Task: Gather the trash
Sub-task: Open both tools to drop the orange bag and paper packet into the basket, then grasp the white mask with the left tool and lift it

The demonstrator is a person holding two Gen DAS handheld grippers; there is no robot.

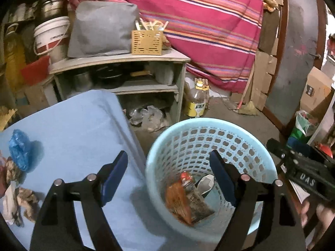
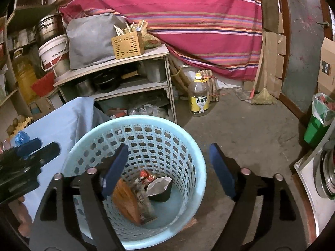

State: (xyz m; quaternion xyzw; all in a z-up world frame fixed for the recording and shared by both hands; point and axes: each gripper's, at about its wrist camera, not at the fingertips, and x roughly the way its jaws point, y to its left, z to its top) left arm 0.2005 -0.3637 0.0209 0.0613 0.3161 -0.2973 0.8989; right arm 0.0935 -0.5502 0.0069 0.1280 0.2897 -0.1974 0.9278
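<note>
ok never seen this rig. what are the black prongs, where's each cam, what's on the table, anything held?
No robot here: a person holds a two-finger gripper in each hand, with a fisheye camera on each looking forward along its fingers. The black prongs with blue pads are those fingers. The left gripper is seen from the left wrist, the right gripper from the right wrist. Both are open and hold nothing. Both hover over a light blue basket on the floor, which already holds wrappers and a dark pouch. Beside it is a table with a blue cloth; a crumpled blue bag and brown scraps lie there.
</note>
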